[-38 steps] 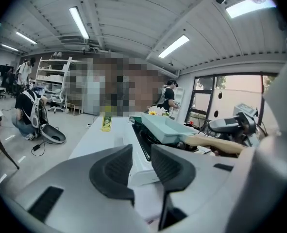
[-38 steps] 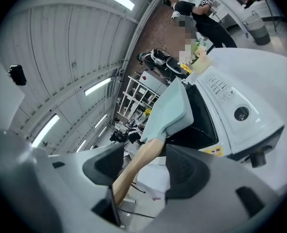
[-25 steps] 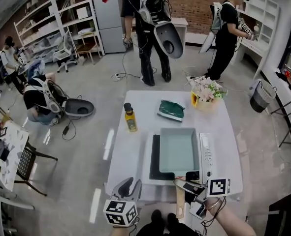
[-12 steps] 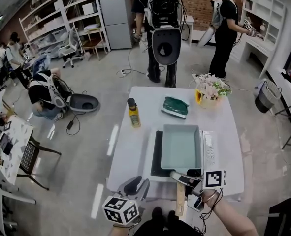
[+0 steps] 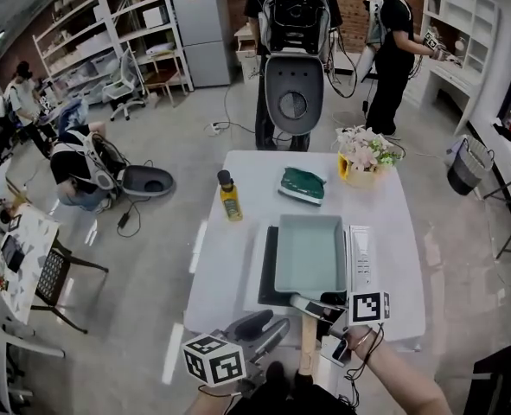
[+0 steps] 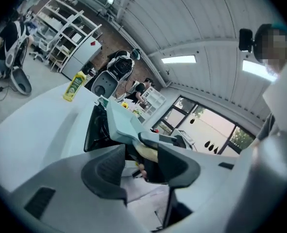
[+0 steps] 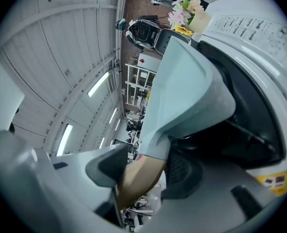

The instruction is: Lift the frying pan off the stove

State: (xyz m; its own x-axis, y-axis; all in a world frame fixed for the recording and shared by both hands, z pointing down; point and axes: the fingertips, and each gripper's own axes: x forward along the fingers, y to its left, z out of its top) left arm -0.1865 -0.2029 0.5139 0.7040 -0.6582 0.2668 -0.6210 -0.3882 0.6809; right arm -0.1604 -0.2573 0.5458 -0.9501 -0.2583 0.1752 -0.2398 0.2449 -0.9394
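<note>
A pale teal rectangular frying pan [image 5: 309, 253] [image 7: 182, 81] [image 6: 121, 123] sits on the black-topped stove [image 5: 266, 275] on the white table. Its wooden handle [image 5: 306, 353] [image 7: 136, 178] sticks out over the table's front edge. My right gripper [image 5: 327, 305] [image 7: 142, 171] is at the root of the handle; its jaws are closing and the pads touch the wood on both sides. My left gripper [image 5: 277, 328] [image 6: 141, 164] is just left of the handle with its jaws pointed at it. They are opening, with nothing between the pads.
Toward the table's [image 5: 225, 271] far side stand a yellow oil bottle [image 5: 230, 199], a folded green cloth [image 5: 303, 185] and a pot of flowers [image 5: 363, 156]. A person with a backpack rig [image 5: 294, 50] stands at the far edge. The stove's white control panel [image 5: 360, 262] lies right of the pan.
My left gripper has swung its jaws toward the handle and spread them. My right gripper's jaws have narrowed onto the handle's root. The person with the backpack has stepped closer to the table.
</note>
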